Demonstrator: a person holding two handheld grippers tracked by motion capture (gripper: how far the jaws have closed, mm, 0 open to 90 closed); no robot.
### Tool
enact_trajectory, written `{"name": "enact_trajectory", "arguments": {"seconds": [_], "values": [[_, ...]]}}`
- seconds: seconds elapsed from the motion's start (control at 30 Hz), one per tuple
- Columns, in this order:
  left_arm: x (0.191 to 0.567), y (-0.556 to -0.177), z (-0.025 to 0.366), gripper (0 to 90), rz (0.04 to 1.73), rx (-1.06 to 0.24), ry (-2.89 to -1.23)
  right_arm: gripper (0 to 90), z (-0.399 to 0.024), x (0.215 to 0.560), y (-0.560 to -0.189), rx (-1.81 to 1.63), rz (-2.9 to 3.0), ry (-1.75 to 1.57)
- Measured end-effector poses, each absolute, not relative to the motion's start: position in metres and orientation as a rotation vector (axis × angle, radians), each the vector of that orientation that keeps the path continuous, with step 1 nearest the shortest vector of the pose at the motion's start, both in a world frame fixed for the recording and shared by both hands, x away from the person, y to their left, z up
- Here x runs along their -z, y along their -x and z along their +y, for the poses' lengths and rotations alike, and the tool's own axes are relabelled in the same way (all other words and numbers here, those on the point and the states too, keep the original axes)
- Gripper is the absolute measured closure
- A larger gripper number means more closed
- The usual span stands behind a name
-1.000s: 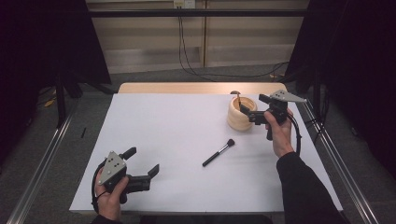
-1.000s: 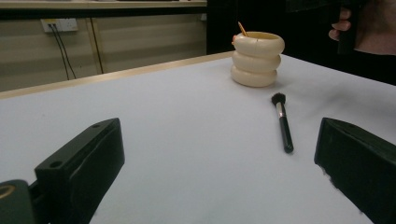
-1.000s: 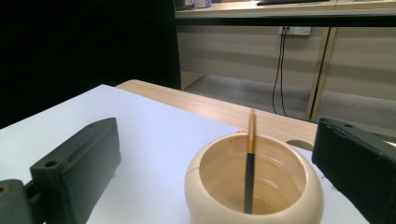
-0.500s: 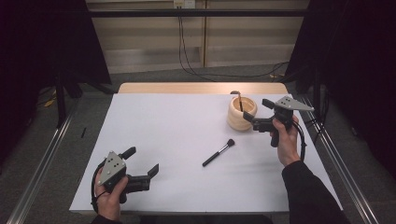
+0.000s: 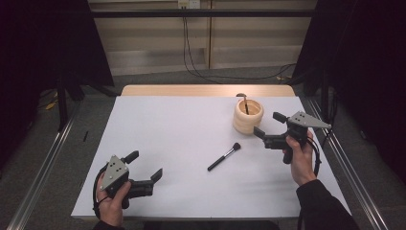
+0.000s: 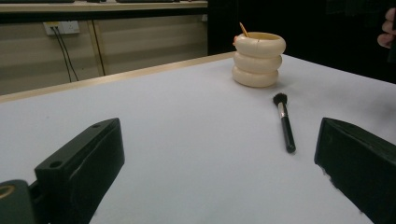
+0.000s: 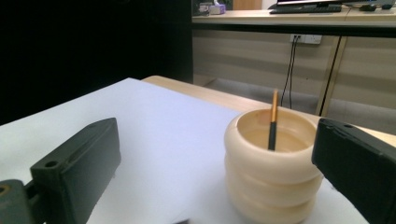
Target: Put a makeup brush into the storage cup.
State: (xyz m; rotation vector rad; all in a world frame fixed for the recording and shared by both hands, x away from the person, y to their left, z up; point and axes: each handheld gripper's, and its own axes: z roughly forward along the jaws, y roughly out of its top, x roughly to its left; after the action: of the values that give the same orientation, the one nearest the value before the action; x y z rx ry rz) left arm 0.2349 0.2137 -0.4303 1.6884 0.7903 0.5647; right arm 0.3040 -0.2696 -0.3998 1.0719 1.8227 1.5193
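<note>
A cream ribbed holder (image 5: pixel 248 115) (image 6: pixel 258 59) (image 7: pixel 272 165) stands at the table's back right, with a thin brush handle (image 7: pixel 272 121) leaning inside it. A black makeup brush (image 5: pixel 223 156) (image 6: pixel 284 122) lies flat near the table's middle, bristles toward the holder. My right gripper (image 5: pixel 269 125) is open, held above the table just right of the holder, jaws pointing left with nothing between them. My left gripper (image 5: pixel 144 166) is open near the front left corner, empty, pointing toward the brush.
A white sheet (image 5: pixel 182 143) covers the table, with a wooden strip (image 5: pixel 206 90) along the far edge. Metal rails (image 5: pixel 43 167) run down both sides. Cables (image 5: pixel 191 52) hang against the back wall.
My right gripper has drawn back from the holder, moving right and toward the table's front. The left gripper and the brush have stayed still.
</note>
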Motion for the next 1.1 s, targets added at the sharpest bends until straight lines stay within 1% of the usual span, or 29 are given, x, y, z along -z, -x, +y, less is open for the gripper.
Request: {"name": "enact_trajectory", "arguments": {"seconds": [0.6, 0.9, 1.1], "values": [[0.429, -0.234, 0.216, 1.6, 0.8, -0.577, -1.682, 0.9, -0.284, 0.413, -0.249, -1.522, 1.839, -1.102], [0.427, -0.229, 0.218, 1.6, 0.794, -0.589, -1.663, 0.2, -0.289, 0.418, -0.213, -1.575, 1.816, -1.121], [0.427, -0.228, 0.218, 1.6, 0.79, -0.587, -1.667, 0.4, -0.29, 0.424, -0.208, -1.561, 1.815, -1.123]]}}
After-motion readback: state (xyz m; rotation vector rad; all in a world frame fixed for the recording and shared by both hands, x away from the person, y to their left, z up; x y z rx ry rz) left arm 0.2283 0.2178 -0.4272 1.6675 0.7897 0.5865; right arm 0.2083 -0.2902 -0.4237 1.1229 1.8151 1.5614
